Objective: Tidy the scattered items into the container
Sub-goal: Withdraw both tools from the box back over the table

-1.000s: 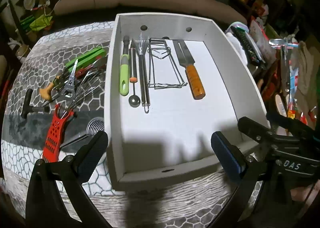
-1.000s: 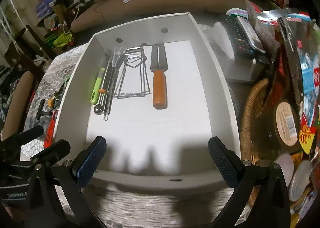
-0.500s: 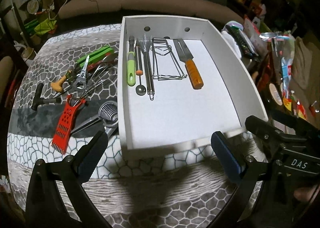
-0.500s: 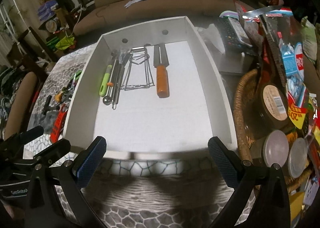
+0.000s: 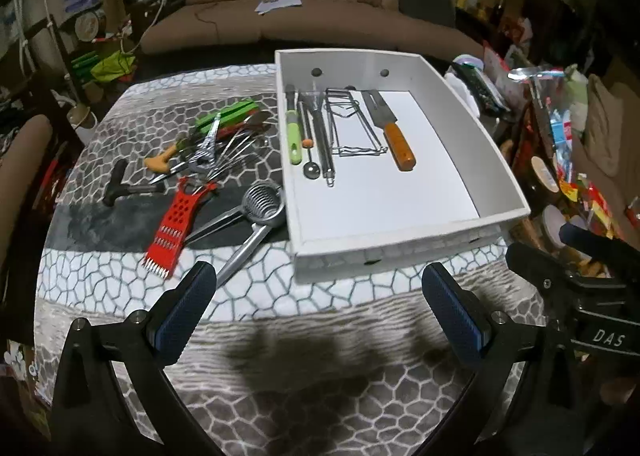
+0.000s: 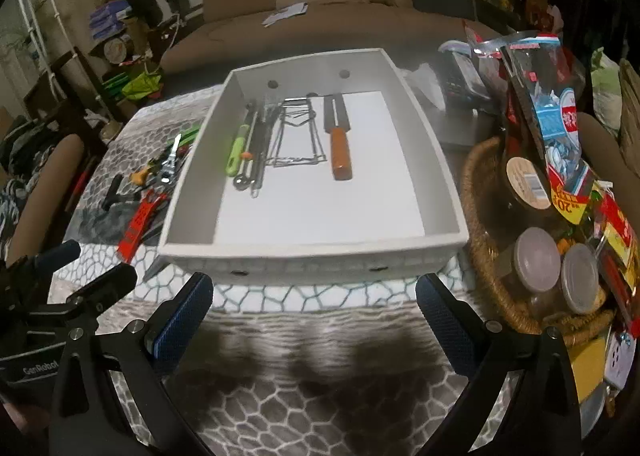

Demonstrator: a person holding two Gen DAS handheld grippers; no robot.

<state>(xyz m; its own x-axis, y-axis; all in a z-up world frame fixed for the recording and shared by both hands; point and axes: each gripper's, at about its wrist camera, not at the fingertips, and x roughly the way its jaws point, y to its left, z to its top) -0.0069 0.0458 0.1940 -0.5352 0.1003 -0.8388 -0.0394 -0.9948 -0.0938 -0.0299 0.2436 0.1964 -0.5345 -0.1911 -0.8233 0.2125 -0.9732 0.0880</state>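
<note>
Surface: grey honeycomb-patterned tablecloth (image 5: 304, 296).
Container: white rectangular box (image 5: 400, 252), wooden-handled knife (image 5: 394, 135) inside.
Scattered: red plastic grater (image 5: 172, 232).
My left gripper (image 5: 320, 312): spread, empty.
My right gripper (image 6: 314, 316): spread, empty.

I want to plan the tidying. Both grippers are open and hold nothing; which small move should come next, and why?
Probably move the left gripper forward and left toward the spiral whisk, whose handle lies nearest its open jaws. It lies outside the white box, beside the red grater. The right gripper faces the box, away from the loose tools.
</note>
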